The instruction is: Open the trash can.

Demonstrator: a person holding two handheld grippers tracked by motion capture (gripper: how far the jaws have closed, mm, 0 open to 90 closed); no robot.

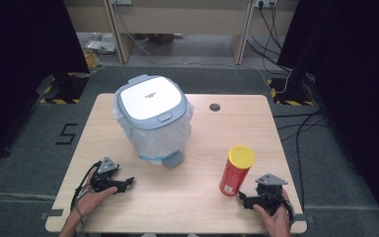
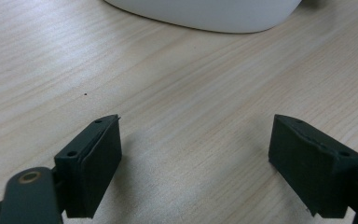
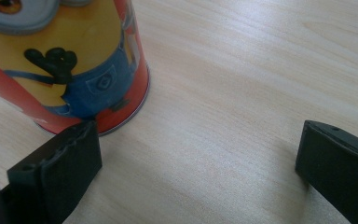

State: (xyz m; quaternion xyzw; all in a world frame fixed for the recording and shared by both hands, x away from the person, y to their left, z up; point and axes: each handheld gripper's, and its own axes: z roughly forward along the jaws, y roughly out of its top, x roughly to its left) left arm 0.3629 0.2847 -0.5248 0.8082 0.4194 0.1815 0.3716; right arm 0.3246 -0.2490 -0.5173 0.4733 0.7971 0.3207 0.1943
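Upright on the table point(image 1: 187, 197), near its right front: a red canister point(image 1: 235, 174) with a yellow lid, just beside the right gripper point(image 3: 198, 158), whose jaws gape wide with the canister's base touching or nearly touching the outside tip of one jaw, not between them. At left front, the left gripper point(image 2: 193, 158) spread wide over bare wood, nothing between. Farther back, a lidded white bin point(image 1: 151, 118) with a clear liner, apart from both.
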